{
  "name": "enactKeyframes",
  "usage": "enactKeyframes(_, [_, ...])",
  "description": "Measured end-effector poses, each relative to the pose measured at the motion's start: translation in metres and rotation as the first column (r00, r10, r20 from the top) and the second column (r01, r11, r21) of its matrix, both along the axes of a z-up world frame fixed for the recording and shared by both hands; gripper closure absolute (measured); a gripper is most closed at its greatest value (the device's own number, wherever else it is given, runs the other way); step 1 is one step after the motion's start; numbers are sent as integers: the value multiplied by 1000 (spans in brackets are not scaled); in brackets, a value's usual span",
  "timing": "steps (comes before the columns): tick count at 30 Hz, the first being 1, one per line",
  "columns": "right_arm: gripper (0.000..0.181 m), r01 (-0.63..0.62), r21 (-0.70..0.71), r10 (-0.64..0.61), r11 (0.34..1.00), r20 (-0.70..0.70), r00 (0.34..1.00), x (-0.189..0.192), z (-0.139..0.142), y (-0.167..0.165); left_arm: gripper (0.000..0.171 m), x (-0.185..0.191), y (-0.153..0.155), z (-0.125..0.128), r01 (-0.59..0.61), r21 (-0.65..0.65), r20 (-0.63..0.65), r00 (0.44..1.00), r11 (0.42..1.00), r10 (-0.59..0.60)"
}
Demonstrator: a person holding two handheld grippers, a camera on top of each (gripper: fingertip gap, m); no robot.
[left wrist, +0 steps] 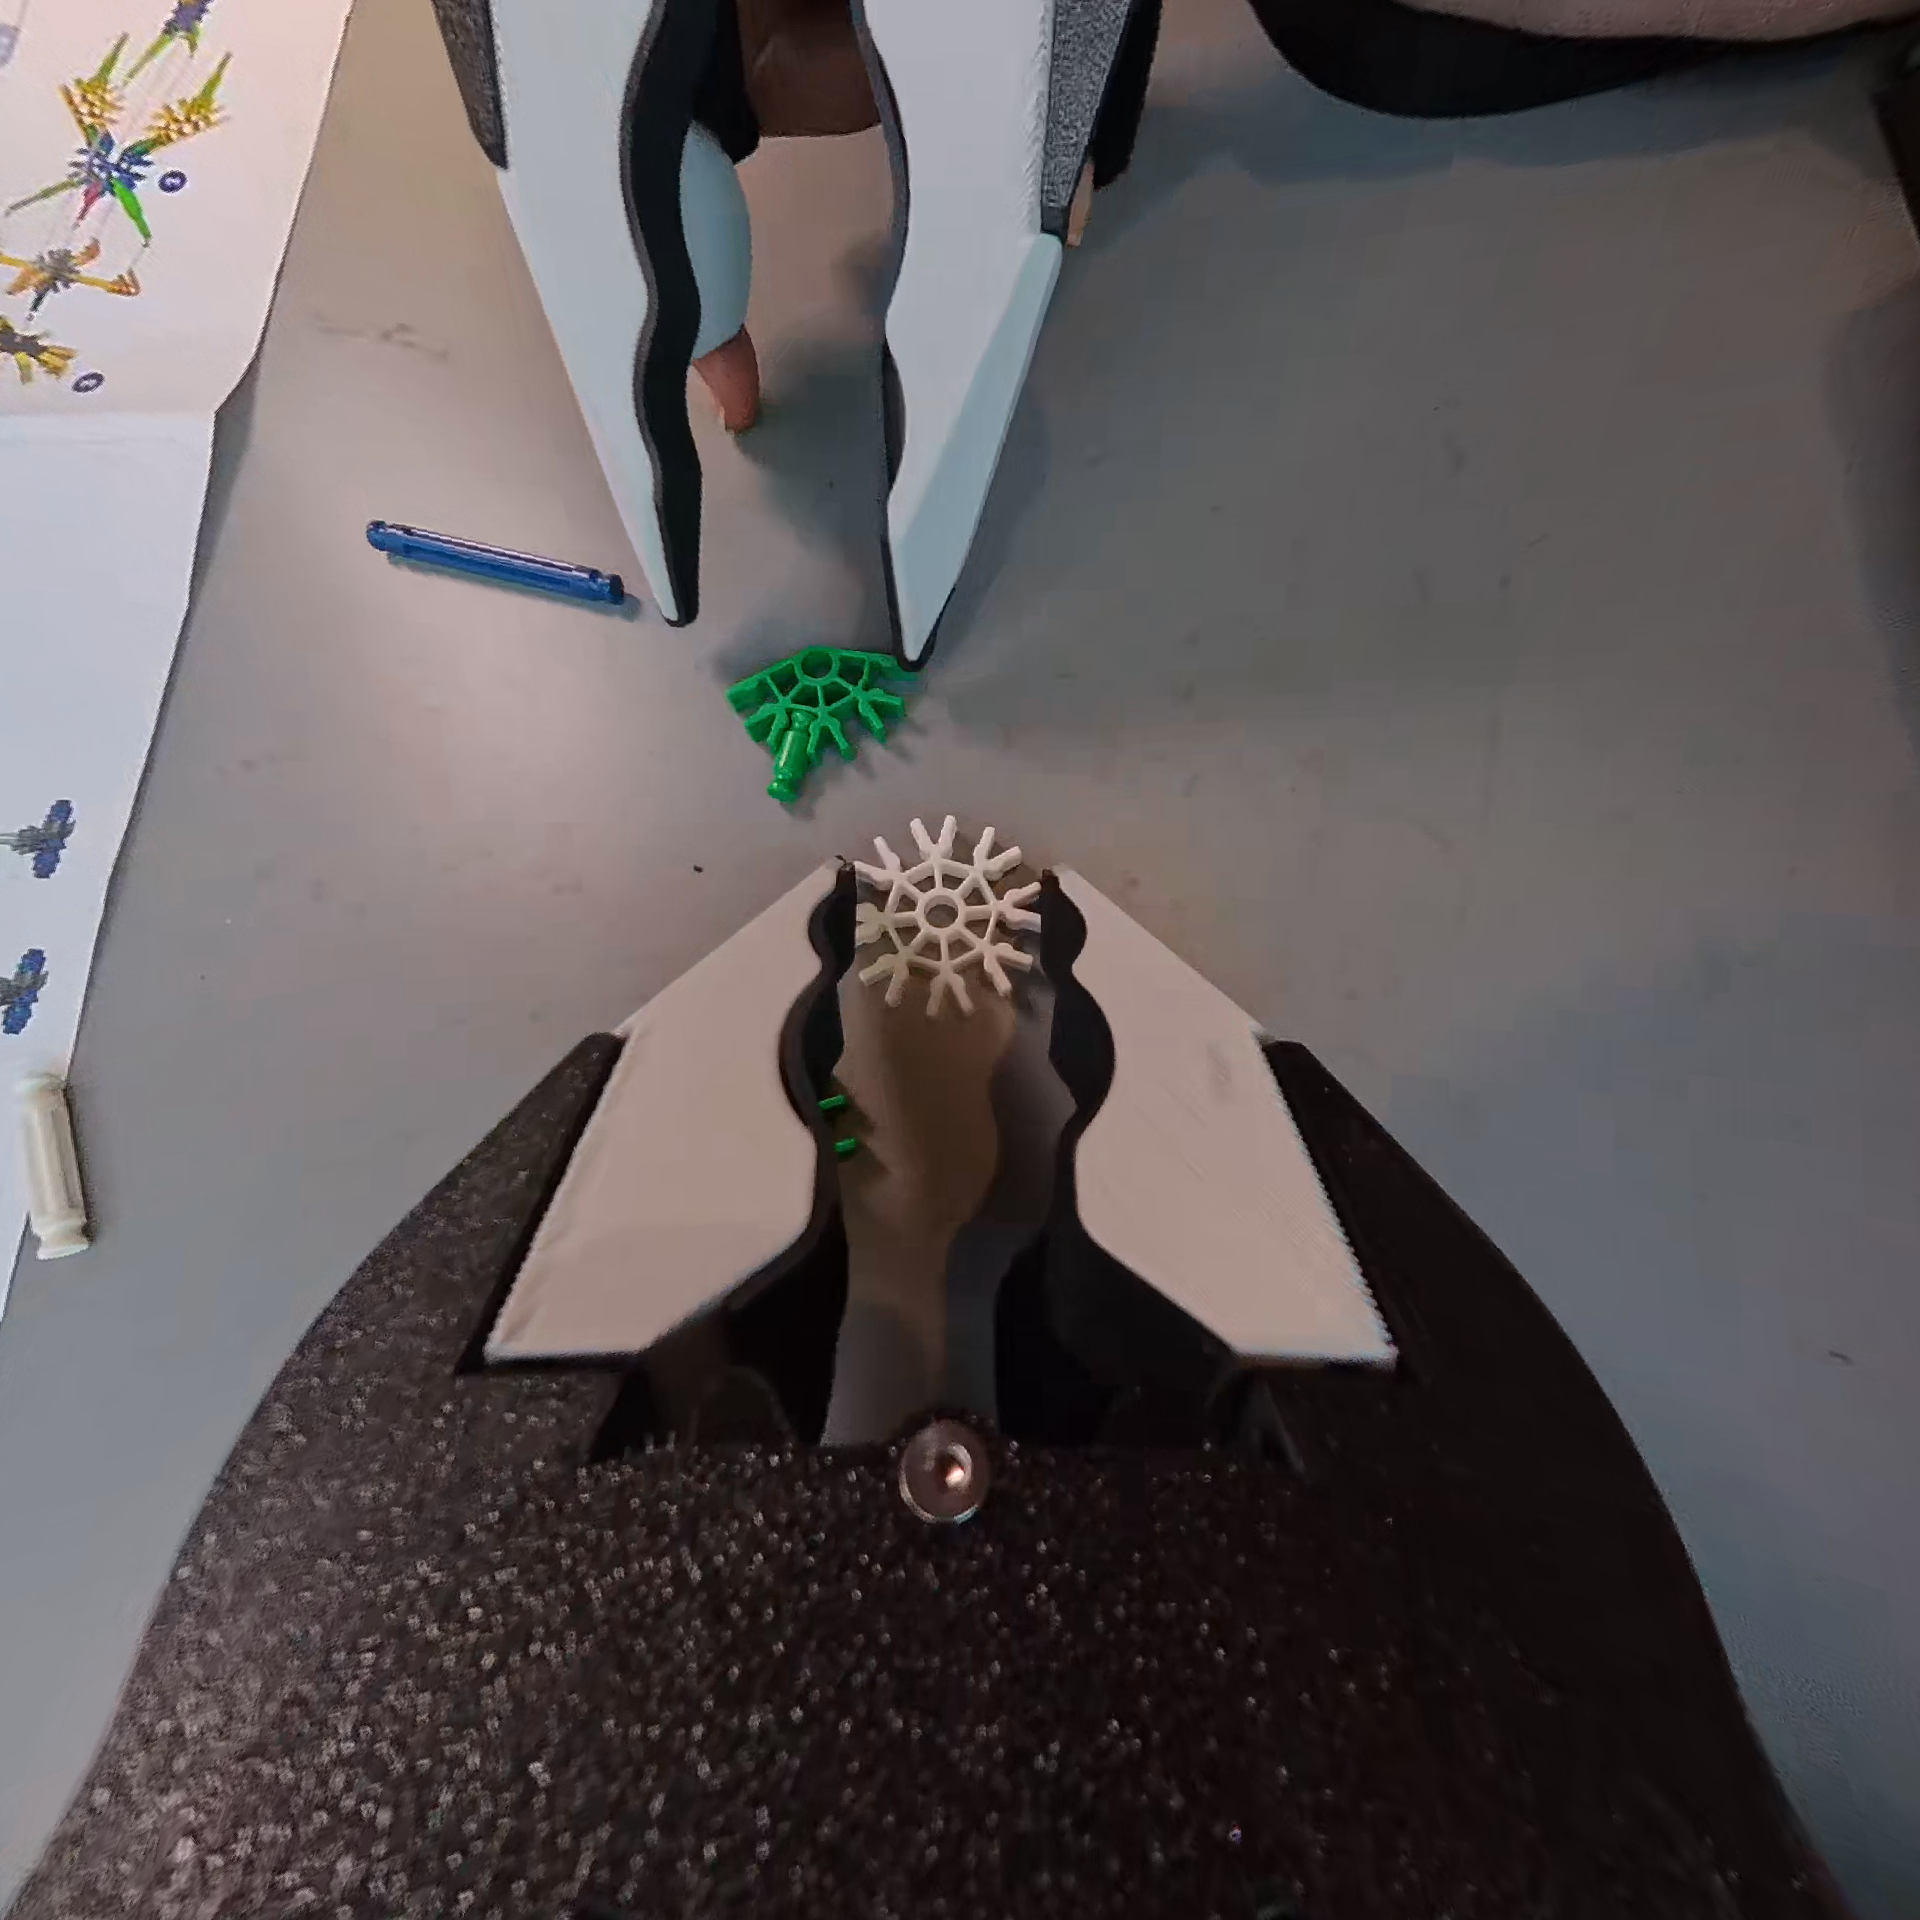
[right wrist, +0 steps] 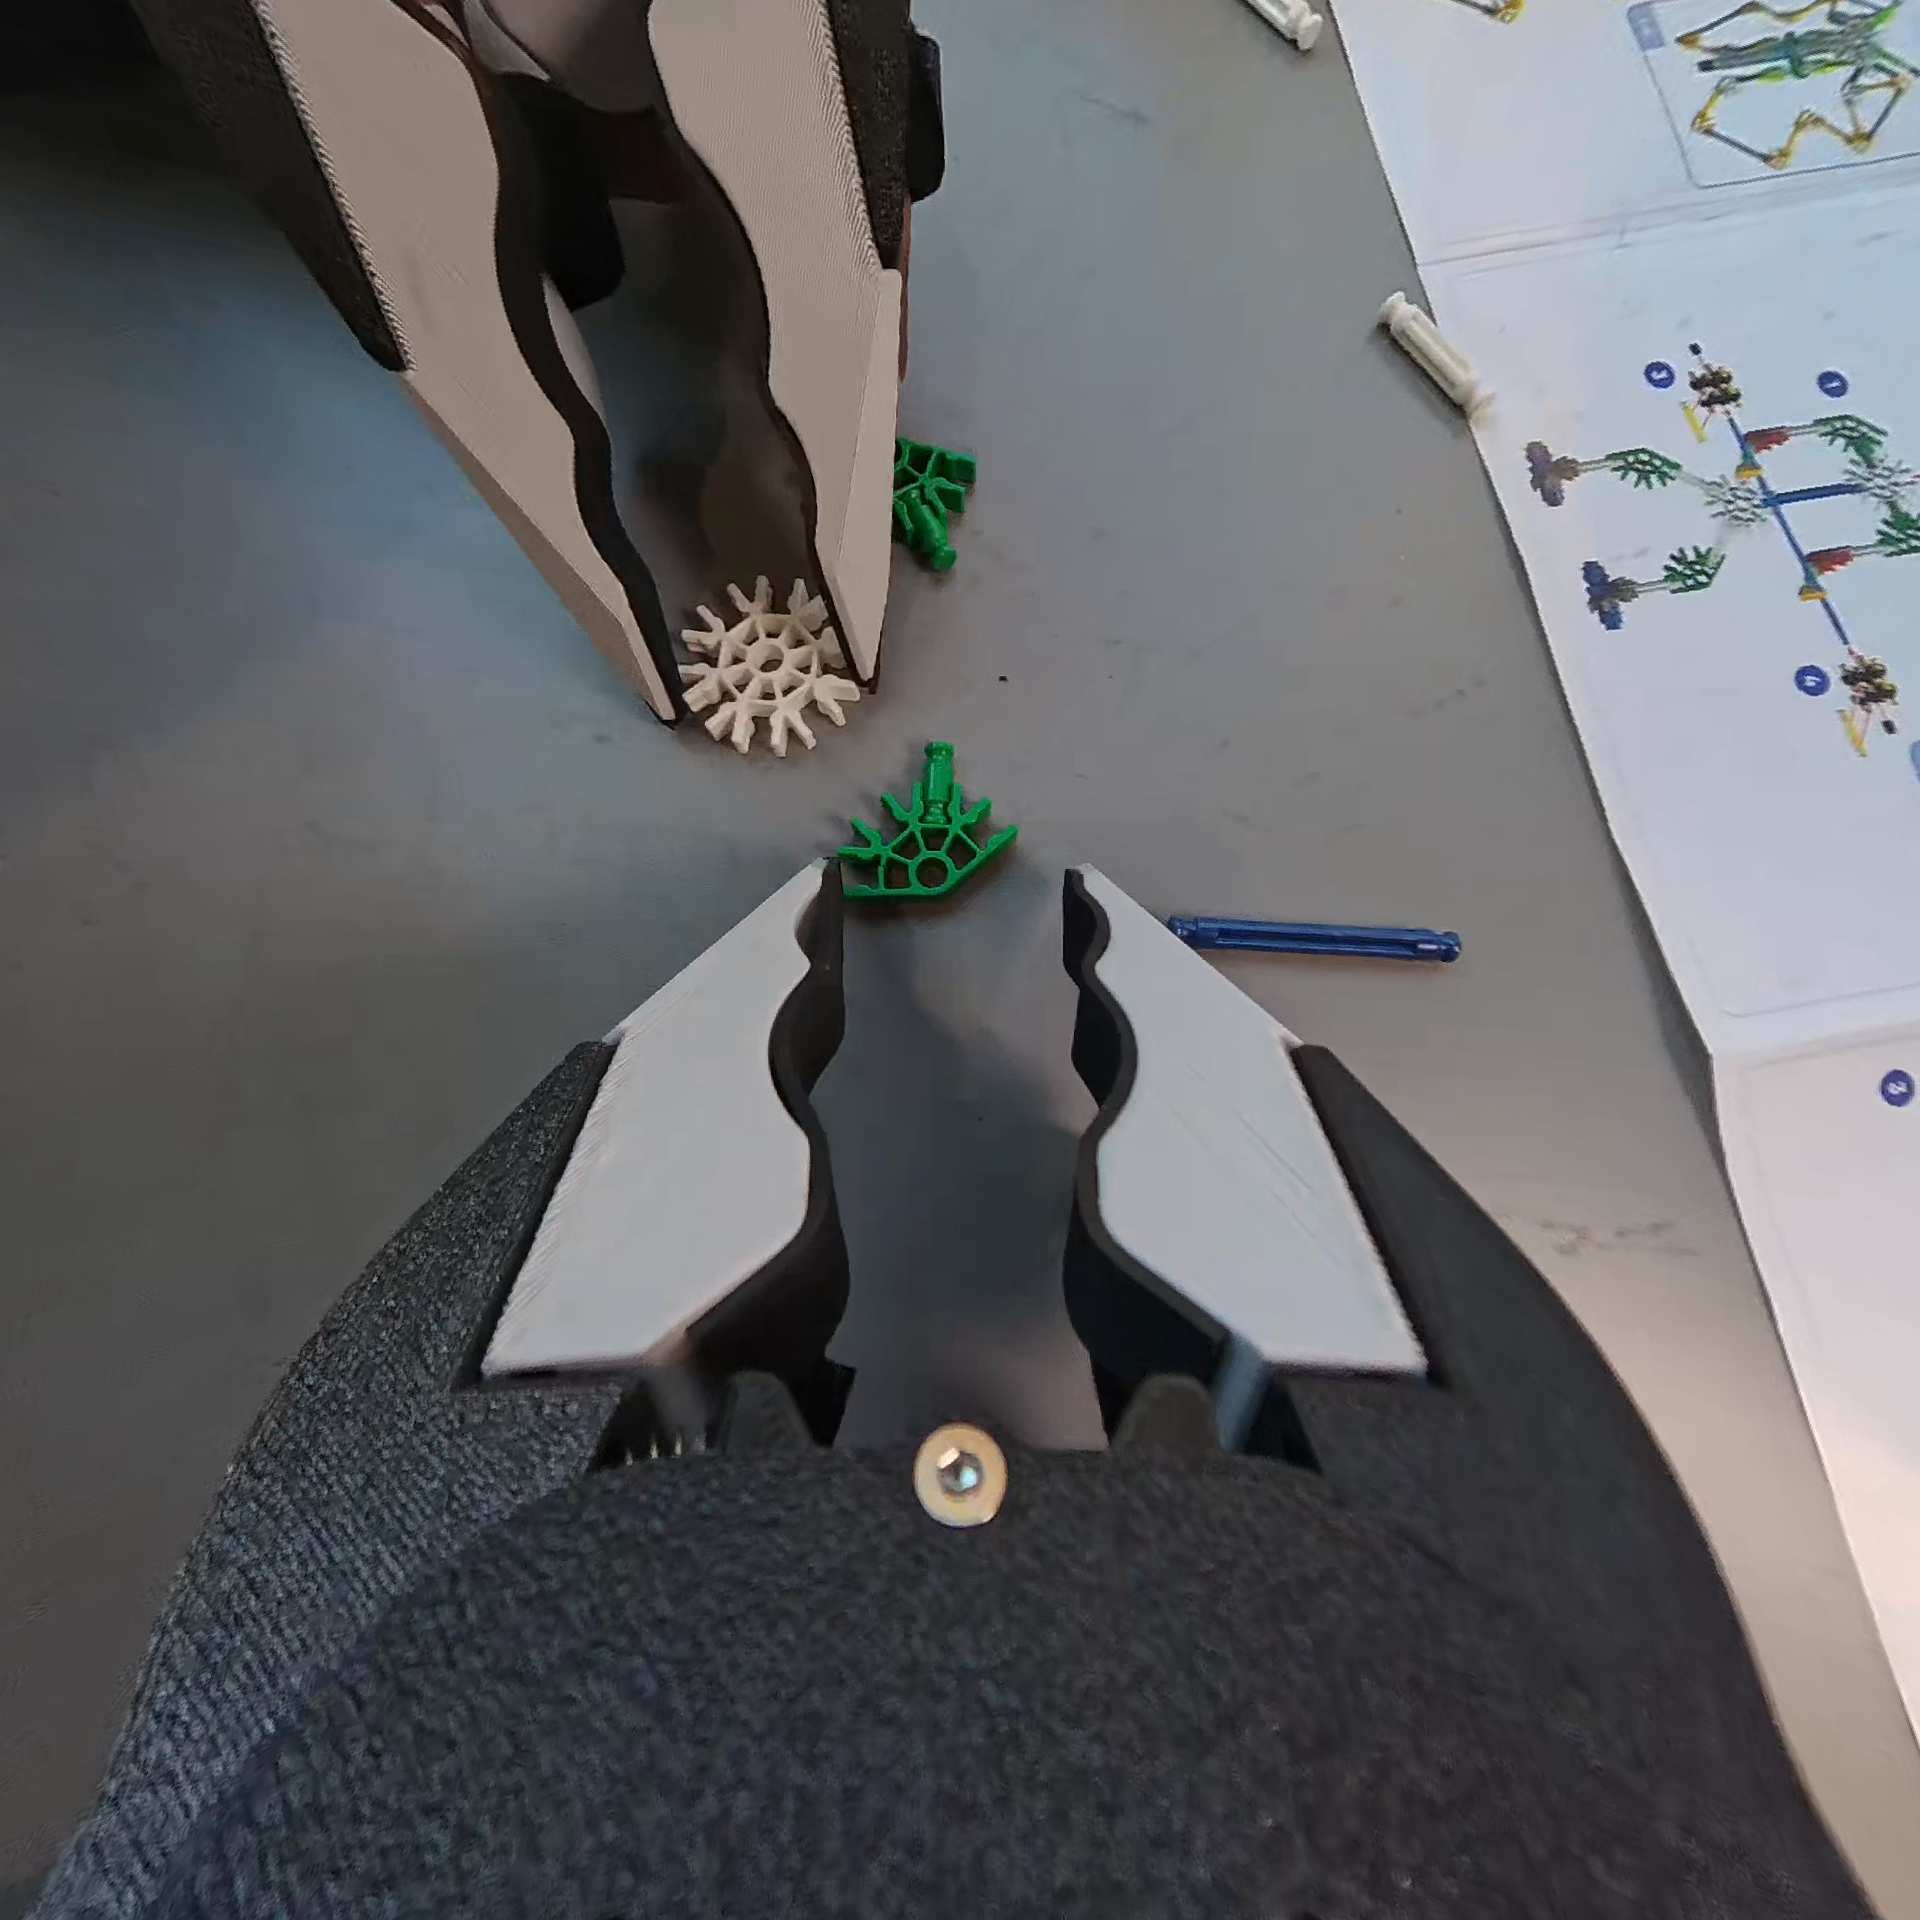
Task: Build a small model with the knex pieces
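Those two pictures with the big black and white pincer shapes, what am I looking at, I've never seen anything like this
Each pincer is a hand-held two-finger tool, carrying a camera that looks along its fingers. One picture is from the left tool, the other from the right tool; they face each other over a grey table. The left tool's fingers sit either side of a white snowflake-shaped connector. The right tool is open and empty, beside a green fan-shaped connector. Nearby lie a blue rod, a second green piece, a white rod and an instruction sheet.

Grey table [right wrist: 1247,644] — green connector [right wrist: 925,847], blue rod [right wrist: 1314,938], white rod [right wrist: 1434,358], instruction sheet [right wrist: 1714,644] lie there.
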State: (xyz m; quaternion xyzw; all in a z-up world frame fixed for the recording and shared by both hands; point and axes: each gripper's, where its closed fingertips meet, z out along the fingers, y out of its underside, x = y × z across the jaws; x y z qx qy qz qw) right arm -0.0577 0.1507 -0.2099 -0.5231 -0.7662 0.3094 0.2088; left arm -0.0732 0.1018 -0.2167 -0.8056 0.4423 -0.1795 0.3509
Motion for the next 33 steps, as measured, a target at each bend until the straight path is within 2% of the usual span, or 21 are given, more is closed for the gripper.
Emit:
enactKeyframes(3, [141, -6, 16, 6, 1000, 7, 1000, 0, -1, -2, 138, -5, 3, 2, -20, 17, 8, 1000, 1000, 20])
enactKeyframes(9, [143, -33, 13, 33, 999, 28, 999, 0, -3, -11, 138, -21, 22, 24, -115, 78, 95, 990, 990, 108])
enactKeyframes(12, [148, -39, 21, 38, 999, 25, 999, -2, -3, -14, 138, -25, 34, 21, -138, 78, 80, 988, 987, 132])
enactKeyframes(17, [150, -67, 38, 66, 997, 25, 998, -4, -4, -21, 137, -20, 44, 8, -138, 9, 66, 988, 990, 137])
enactKeyframes(21, [151, -80, 46, 79, 996, 20, 997, -5, -4, -23, 137, -22, 44, 2, -148, 2, 41, 988, 989, 148])
enactKeyframes(28, [151, -67, 56, 66, 996, 20, 998, -3, -5, -18, 128, -43, 27, 21, -145, 22, 80, 986, 989, 143])
enactKeyframes(33, [151, -68, 48, 68, 997, -6, 998, -8, -3, -20, 127, -57, 3, 3, -135, -47, 47, 989, 990, 137])
